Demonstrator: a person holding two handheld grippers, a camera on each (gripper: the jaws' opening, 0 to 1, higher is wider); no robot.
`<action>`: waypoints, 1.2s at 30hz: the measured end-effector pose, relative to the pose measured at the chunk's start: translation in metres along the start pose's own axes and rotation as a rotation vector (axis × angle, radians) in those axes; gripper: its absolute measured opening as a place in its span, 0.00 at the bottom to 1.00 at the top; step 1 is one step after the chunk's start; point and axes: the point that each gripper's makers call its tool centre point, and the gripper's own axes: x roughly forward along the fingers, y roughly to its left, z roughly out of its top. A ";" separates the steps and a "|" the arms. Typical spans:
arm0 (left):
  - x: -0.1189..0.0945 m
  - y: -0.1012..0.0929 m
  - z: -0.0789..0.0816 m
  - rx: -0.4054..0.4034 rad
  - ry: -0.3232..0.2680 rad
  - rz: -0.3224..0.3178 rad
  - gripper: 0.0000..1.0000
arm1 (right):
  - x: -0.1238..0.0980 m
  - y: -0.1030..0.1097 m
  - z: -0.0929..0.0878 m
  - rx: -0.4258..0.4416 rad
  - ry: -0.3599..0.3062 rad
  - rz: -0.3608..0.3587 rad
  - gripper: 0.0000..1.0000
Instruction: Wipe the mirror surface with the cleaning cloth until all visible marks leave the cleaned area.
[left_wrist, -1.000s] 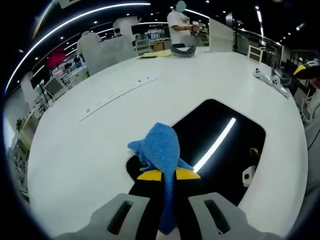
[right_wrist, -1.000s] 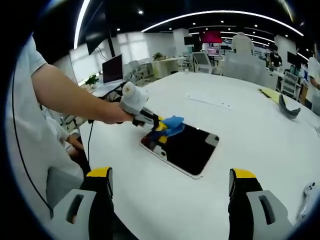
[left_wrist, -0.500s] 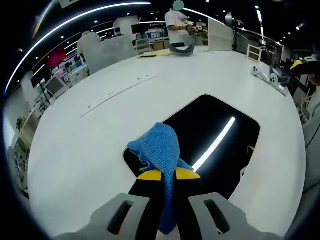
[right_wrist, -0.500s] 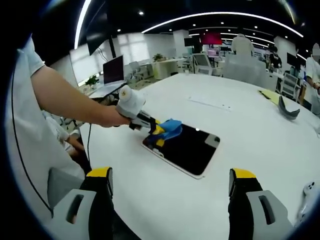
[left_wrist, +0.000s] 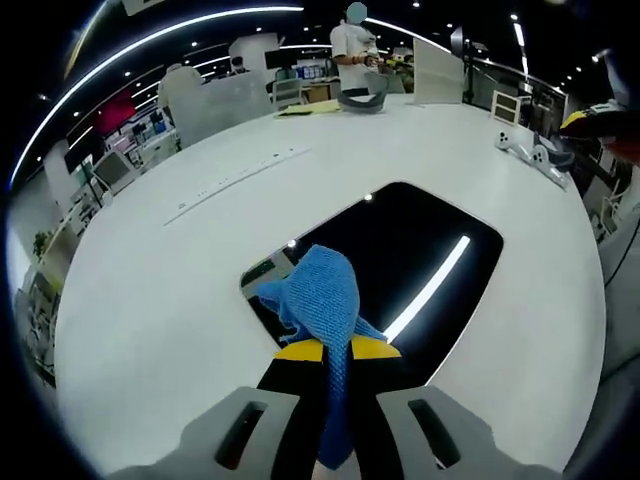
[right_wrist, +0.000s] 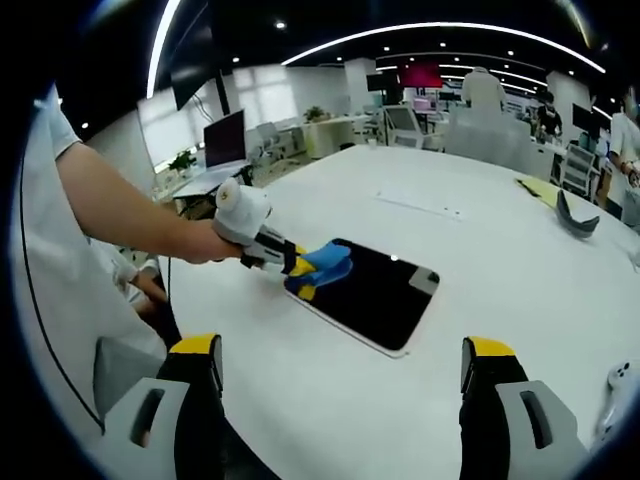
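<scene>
The mirror (right_wrist: 372, 293) lies flat on the round white table (right_wrist: 520, 250), a dark rounded rectangle; in the right gripper view its long axis runs from the near left corner, by the person's hand, away toward the right, and in the left gripper view (left_wrist: 400, 260) it stretches up and to the right from the jaws, with a bright ceiling strip reflected along it. The left gripper (left_wrist: 337, 350) has its yellow-tipped jaws clamped on the blue cleaning cloth (left_wrist: 318, 295), whose bunched end rests on the mirror's near corner (seen from the right gripper view, the cloth (right_wrist: 322, 265) sits at the left end of the glass, held out by the person's hand (right_wrist: 205, 243)). Compared with a second ago, the left gripper and cloth have drawn back toward that corner, so more of the dark surface lies open beyond the cloth. The right gripper (right_wrist: 340, 385) hovers well apart from the mirror, jaws spread wide with nothing between them. Farther off on the table lie a long white strip (left_wrist: 240, 178), a grey curved object (right_wrist: 578, 215) and yellow sheets (right_wrist: 540, 187); a person stands (left_wrist: 355, 50) at the far edge.
</scene>
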 end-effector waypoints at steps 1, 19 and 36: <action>-0.001 0.000 -0.001 -0.001 0.000 0.000 0.04 | 0.000 0.000 0.001 -0.002 -0.001 -0.001 1.00; -0.011 -0.008 -0.011 -0.002 0.002 0.001 0.04 | -0.003 0.004 0.002 -0.015 -0.006 0.004 1.00; -0.014 -0.010 -0.015 0.010 0.014 -0.003 0.04 | -0.006 0.005 -0.005 -0.009 0.008 0.003 1.00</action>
